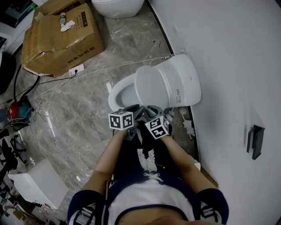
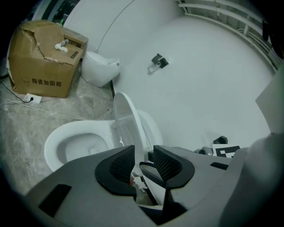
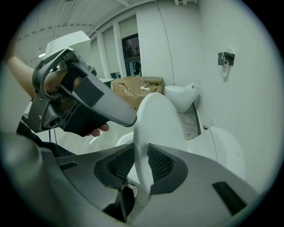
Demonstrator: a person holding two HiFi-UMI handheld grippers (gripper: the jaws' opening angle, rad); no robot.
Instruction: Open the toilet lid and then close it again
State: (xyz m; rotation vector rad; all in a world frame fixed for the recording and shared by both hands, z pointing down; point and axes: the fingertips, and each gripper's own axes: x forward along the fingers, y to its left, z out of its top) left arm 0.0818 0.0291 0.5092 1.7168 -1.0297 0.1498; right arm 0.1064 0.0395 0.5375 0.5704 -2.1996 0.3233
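Observation:
The white toilet stands against the wall, its lid (image 1: 149, 88) raised on edge above the open bowl (image 1: 119, 93). Both grippers reach the lid's near rim, side by side. My left gripper (image 1: 134, 109) is open: in the left gripper view the thin lid (image 2: 126, 119) edge runs between the jaws of the left gripper (image 2: 144, 162), with a gap on the right side. My right gripper (image 1: 153, 110) is shut on the lid. In the right gripper view the lid (image 3: 155, 119) fills the space between the pads of the right gripper (image 3: 141, 166).
A torn cardboard box (image 1: 61, 37) sits on the marble floor at upper left, with a power strip (image 1: 75, 69) and cables beside it. A second white fixture (image 1: 116, 6) stands at the top. The white wall carries a black bracket (image 1: 255, 140). A white box (image 1: 37, 182) lies lower left.

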